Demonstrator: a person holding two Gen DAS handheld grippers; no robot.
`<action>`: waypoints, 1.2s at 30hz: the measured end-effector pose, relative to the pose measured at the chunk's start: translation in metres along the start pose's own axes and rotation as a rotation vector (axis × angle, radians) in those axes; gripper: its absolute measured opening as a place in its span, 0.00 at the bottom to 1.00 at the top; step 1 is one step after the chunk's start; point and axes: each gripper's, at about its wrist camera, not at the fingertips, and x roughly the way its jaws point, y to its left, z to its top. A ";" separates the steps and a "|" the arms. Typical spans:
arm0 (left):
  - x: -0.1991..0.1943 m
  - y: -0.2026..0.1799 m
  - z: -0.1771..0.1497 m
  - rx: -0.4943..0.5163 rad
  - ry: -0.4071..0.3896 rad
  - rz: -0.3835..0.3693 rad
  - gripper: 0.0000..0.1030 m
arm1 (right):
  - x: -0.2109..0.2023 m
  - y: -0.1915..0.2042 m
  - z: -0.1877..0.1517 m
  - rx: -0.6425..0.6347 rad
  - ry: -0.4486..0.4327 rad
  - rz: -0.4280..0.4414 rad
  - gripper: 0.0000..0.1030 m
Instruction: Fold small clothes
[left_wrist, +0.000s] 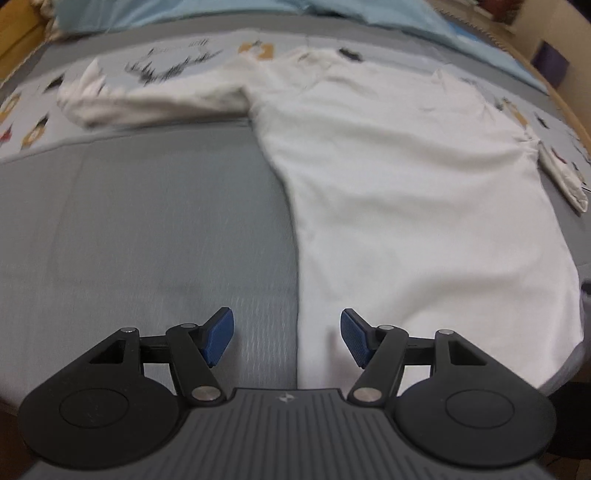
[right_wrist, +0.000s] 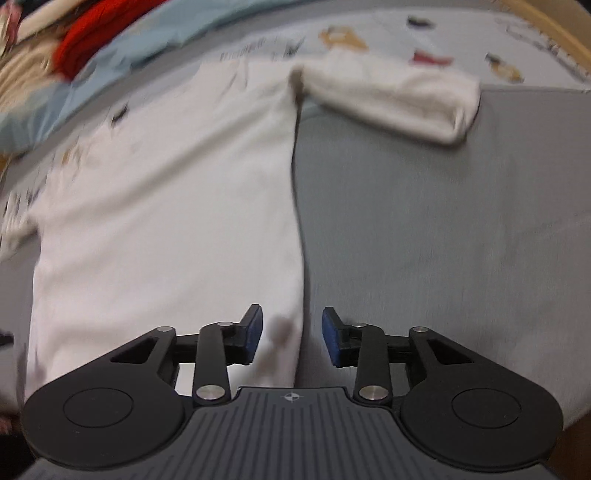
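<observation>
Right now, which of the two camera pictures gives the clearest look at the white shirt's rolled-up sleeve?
The right wrist view: the rolled sleeve lies whole on the grey cover, its open cuff end visible. The left wrist view shows the white shirt more fully, with its opposite sleeve stretched out but blurred, and only a small bit of another at the right edge.

White shirt (left_wrist: 406, 184) on grey mat (left_wrist: 147, 221); sheet (left_wrist: 29, 110) apparently animal-printed; blue pads (left_wrist: 218, 338).

Parted, empty right tongs (right_wrist: 291, 334) hover over the white shirt's (right_wrist: 166, 206) edge on grey bedding (right_wrist: 443, 229).
</observation>
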 end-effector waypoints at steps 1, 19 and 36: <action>0.000 0.003 -0.004 -0.032 0.020 -0.004 0.67 | 0.002 0.004 -0.010 -0.024 0.016 -0.015 0.36; 0.015 -0.016 -0.039 -0.008 0.172 0.000 0.07 | -0.018 -0.001 -0.052 -0.122 -0.017 -0.275 0.00; -0.017 0.005 -0.058 -0.247 0.065 0.025 0.27 | -0.004 0.009 -0.060 -0.124 0.012 -0.115 0.39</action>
